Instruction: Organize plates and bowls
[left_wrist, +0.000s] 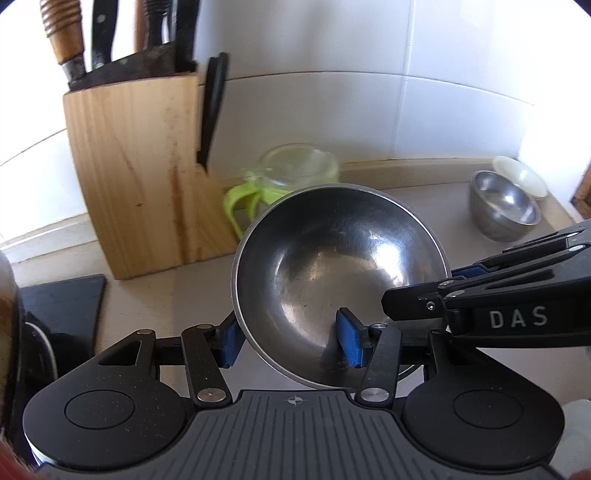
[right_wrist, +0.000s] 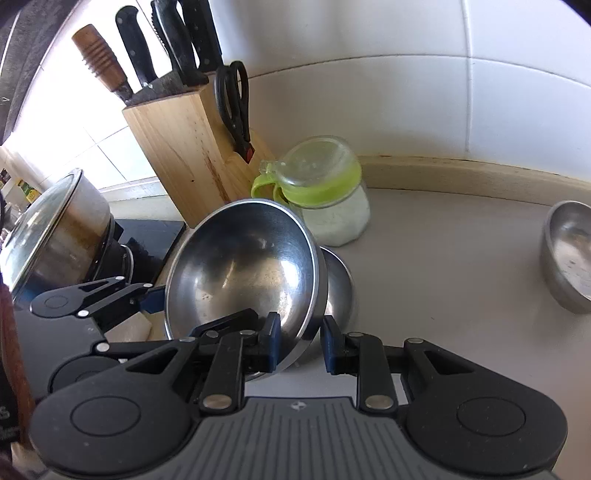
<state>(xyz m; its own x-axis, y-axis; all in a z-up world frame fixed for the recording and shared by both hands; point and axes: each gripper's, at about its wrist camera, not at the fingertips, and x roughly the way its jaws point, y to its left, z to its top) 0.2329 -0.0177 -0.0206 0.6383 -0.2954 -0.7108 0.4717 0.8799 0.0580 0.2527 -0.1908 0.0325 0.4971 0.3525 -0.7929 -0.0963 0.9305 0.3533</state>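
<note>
A large steel bowl (left_wrist: 332, 266) is tilted above the counter. My left gripper (left_wrist: 291, 341) is open, its blue pads on either side of the bowl's near rim, apart from it. In the right wrist view the same bowl (right_wrist: 243, 269) leans over a second steel bowl (right_wrist: 338, 288) on the counter. My right gripper (right_wrist: 299, 349) straddles the bowl's right rim, left pad inside, right pad (right_wrist: 332, 347) outside with a gap. It also shows in the left wrist view (left_wrist: 461, 280). A smaller steel bowl (left_wrist: 502, 205) and a white bowl (left_wrist: 522, 177) sit at the far right.
A wooden knife block (left_wrist: 136, 173) with knives and scissors (right_wrist: 234, 107) stands at the back left. A green-lidded glass jar (right_wrist: 328, 192) stands by the wall. A lidded steel pot (right_wrist: 55, 236) sits on a dark stove (left_wrist: 62, 306) at the left.
</note>
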